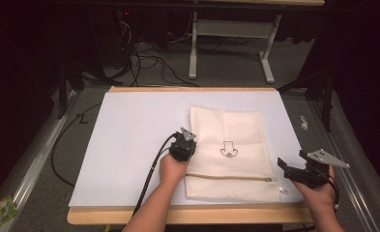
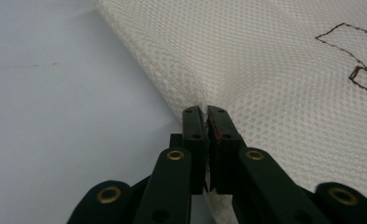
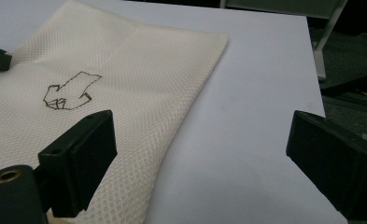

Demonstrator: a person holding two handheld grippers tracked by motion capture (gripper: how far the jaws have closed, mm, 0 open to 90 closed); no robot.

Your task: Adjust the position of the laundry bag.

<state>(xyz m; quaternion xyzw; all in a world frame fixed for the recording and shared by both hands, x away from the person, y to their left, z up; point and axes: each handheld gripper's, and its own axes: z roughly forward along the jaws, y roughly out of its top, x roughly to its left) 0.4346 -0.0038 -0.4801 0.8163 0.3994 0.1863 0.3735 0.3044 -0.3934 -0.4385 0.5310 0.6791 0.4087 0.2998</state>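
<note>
The soft, light cream mesh laundry bag [image 1: 226, 150] lying flat on the white-covered bench [image 1: 134, 140] is pinched at its left edge by the left tool [image 2: 204, 112], while the right tool [image 3: 200, 154] gapes empty beside the right edge, best gripped there.

It looked like a dim lab: a white-covered surface [image 1: 129, 130], loose cables [image 1: 149, 60] on grey carpet, and a metal bench frame [image 1: 231, 43] behind.

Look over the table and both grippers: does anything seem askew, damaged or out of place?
Nothing stands out. The cream mesh bag lies flat and square on the white sheet, zip closed. The left gripper is shut on the bag's left edge; the right gripper is open beside its right edge.
</note>
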